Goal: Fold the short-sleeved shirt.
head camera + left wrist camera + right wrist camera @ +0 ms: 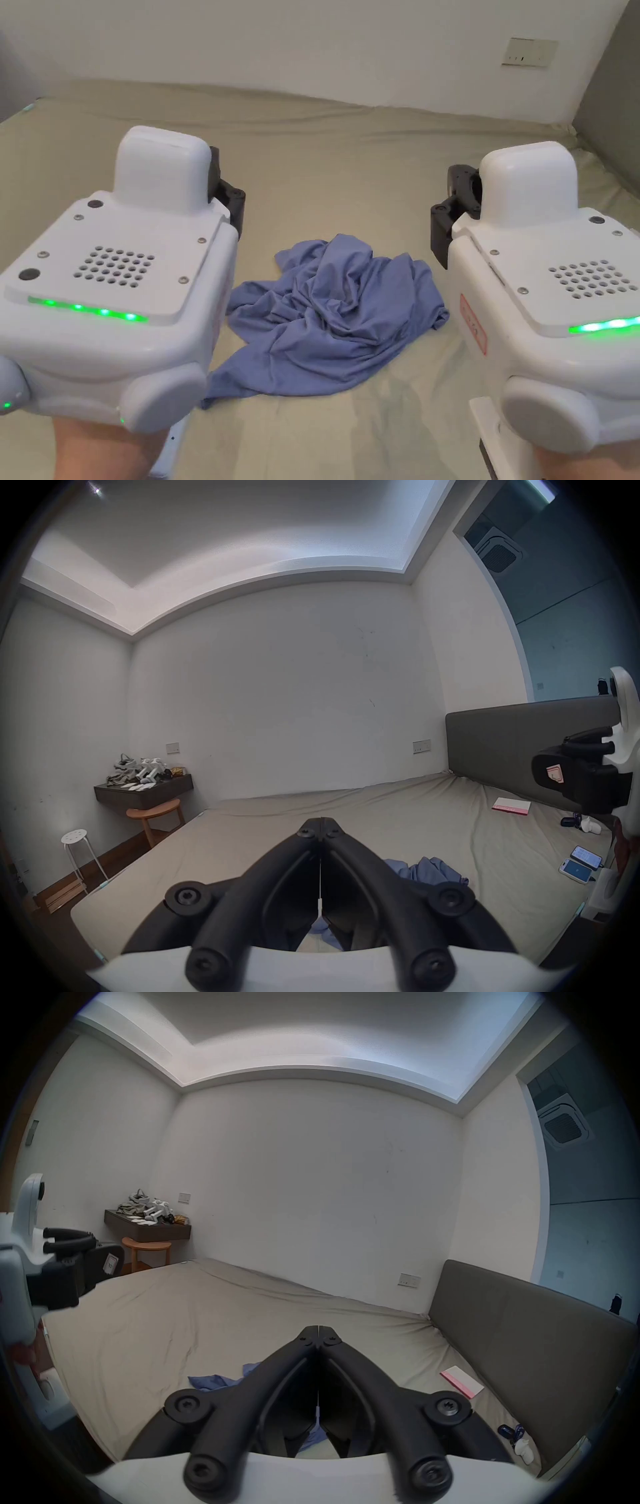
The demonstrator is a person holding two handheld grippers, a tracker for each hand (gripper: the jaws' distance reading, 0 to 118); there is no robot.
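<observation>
Now, left to right:
Left gripper: held up over the near left of the bed; jaws pressed together at the tips, nothing between them; green lights along its white housing in the head view
Shirt: blue, short-sleeved, crumpled in a heap on the sheet; between the two grippers and below them; touched by neither
Right gripper: held up over the near right of the bed; jaws likewise together on nothing
Bed: beige sheet, wrinkled; grey headboard along its right side
Pink-edged booklet: on the sheet near the headboard; well apart from the shirt
</observation>
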